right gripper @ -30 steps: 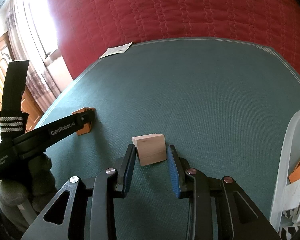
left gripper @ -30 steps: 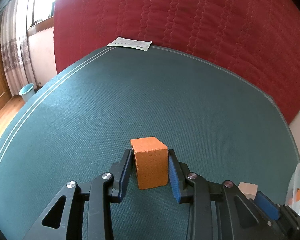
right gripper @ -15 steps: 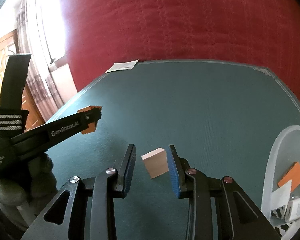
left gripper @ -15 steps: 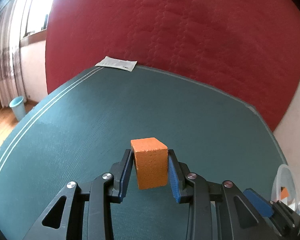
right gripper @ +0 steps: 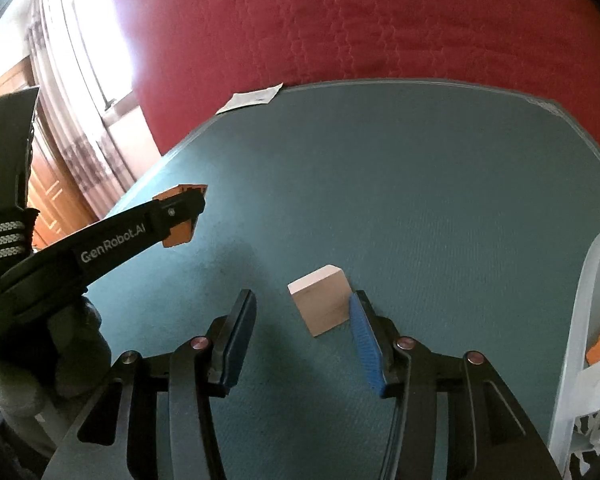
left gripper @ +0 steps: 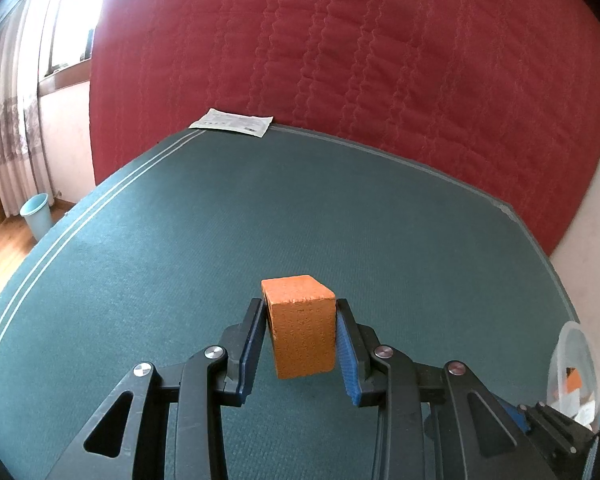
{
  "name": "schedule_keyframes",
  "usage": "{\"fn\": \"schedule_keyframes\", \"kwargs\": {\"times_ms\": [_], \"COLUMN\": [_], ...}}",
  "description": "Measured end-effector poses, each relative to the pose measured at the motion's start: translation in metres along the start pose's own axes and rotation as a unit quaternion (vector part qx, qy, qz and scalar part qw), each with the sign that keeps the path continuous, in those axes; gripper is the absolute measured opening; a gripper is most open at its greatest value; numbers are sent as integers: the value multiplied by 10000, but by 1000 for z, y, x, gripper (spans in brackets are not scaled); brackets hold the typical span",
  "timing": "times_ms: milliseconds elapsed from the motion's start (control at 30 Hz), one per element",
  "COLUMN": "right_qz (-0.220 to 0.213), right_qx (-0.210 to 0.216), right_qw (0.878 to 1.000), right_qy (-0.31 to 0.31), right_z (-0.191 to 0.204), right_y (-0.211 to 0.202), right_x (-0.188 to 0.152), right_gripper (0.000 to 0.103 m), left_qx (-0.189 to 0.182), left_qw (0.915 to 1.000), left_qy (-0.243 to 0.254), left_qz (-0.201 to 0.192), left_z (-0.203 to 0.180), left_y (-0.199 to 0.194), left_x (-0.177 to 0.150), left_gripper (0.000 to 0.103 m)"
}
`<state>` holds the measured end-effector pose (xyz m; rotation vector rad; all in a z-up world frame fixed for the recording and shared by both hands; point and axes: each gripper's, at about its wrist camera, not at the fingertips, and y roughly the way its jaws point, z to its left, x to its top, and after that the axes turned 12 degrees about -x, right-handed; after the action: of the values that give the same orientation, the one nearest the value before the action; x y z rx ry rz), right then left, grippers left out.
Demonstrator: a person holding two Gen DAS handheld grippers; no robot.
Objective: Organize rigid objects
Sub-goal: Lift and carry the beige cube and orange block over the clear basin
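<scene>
My left gripper [left gripper: 300,330] is shut on an orange block [left gripper: 302,326] and holds it lifted above the green table [left gripper: 180,240]. The orange block [right gripper: 180,226] also shows in the right wrist view, gripped by the left gripper [right gripper: 182,216] at the left, in the air. My right gripper [right gripper: 300,322] is open, above a pale wooden block [right gripper: 320,304] that lies on the table between its fingers, close to the right finger [right gripper: 364,340].
A clear plastic bin [right gripper: 584,340] with orange and white items stands at the right; it also shows in the left wrist view [left gripper: 576,364]. A white paper [left gripper: 232,122] lies at the table's far edge. A red quilted mattress [left gripper: 340,60] stands behind. A blue wastebasket [left gripper: 36,216] is on the floor.
My left gripper has lifted the orange block higher off the table. My right gripper has opened wider and risen, leaving the wooden block on the table.
</scene>
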<state>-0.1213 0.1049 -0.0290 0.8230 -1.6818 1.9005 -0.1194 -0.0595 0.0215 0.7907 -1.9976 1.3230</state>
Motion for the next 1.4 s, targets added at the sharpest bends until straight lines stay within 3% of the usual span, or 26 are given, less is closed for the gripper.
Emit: {"fn": "schedule_keyframes", "kwargs": {"times_ms": [67,133,233,333,500,633,667,733,800,1033,1233,1400], "right_qz": [88,71,28,-130,-297,-203,-181,-180,-203,140,187,119], "right_qx": [-56,-129,-117,-114,-48,88,93,78,110,331,403,86], "right_qw": [9999,9997,9998,9998,9995,9997,9997,9997,9996,9984,9958,9943], "right_qy": [-89,-170,-153,-119,-128,-144,-147,-132,-139,-432,-800,-1056], "right_z": [2,5,2,1,2,-1,-2,-4,-5,4,12,21], "right_y": [2,1,-3,-9,-16,-15,-15,-15,-15,15,6,-2], "right_x": [-1,-3,-6,-6,-8,-8,-7,-4,1,11,1,-10], "right_gripper": [49,30,23,16,16,21,25,47,53,54,54,52], "left_qx": [10,18,20,22,43,18,16,8,7,18,23,31], "left_qw": [10000,10000,10000,10000,9999,10000,10000,10000,10000,10000,9999,10000], "left_qy": [-1,15,60,67,18,-9,-9,-15,-15,-37,-88,-54], "left_qz": [13,33,49,62,88,81,75,56,56,35,53,57], "left_z": [0,-2,-5,-7,-9,-8,-8,-9,-8,-4,0,-2], "left_y": [1,1,1,1,4,1,1,1,2,3,3,2], "left_x": [0,-1,-2,-3,-2,-2,-2,-2,-2,-3,-2,-2], "left_gripper": [36,36,36,36,36,36,36,36,36,36,36,36]}}
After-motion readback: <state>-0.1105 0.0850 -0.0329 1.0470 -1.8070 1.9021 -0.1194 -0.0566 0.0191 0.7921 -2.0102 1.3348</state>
